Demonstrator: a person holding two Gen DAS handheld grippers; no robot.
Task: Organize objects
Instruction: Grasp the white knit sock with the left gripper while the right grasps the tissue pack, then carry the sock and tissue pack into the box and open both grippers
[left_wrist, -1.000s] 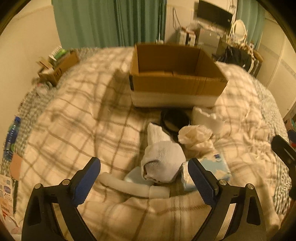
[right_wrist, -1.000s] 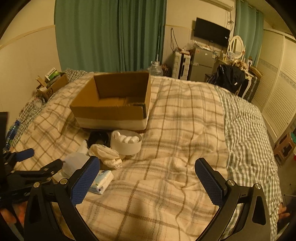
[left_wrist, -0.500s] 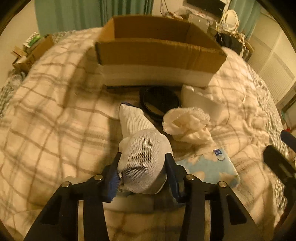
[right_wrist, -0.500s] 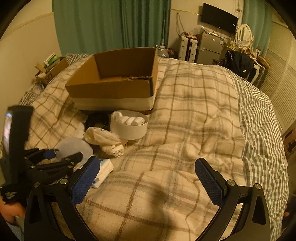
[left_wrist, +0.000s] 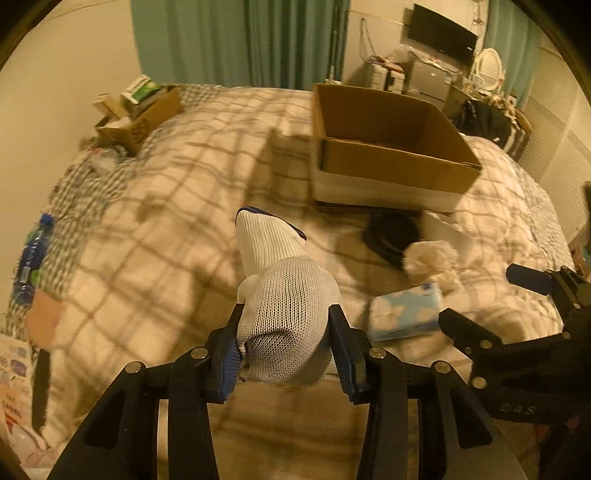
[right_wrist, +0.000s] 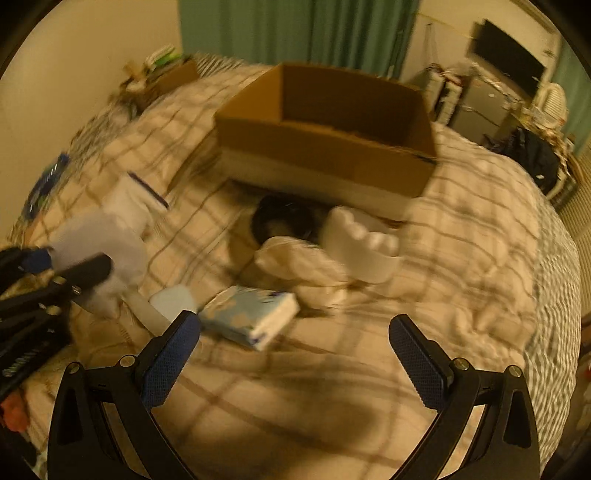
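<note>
My left gripper (left_wrist: 284, 343) is shut on a white knit glove (left_wrist: 284, 295) with a blue cuff and holds it above the plaid bed; it shows blurred in the right wrist view (right_wrist: 107, 243). An open cardboard box (left_wrist: 388, 147) stands on the bed beyond it and also shows in the right wrist view (right_wrist: 325, 129). My right gripper (right_wrist: 295, 354) is open and empty, just short of a light-blue tissue pack (right_wrist: 251, 314). Behind the pack lie a crumpled cream cloth (right_wrist: 299, 266), a white round container (right_wrist: 362, 243) and a black round object (right_wrist: 284, 221).
A small white bottle (right_wrist: 162, 306) lies left of the tissue pack. A second cardboard box (left_wrist: 144, 110) with clutter sits at the bed's far left. A blue-capped bottle (left_wrist: 33, 251) lies at the left edge. Furniture and a TV (left_wrist: 439, 33) stand behind the bed.
My left gripper closed on the glove and lifted it up and back off the bed. My right gripper moved left and forward toward the tissue pack, still open.
</note>
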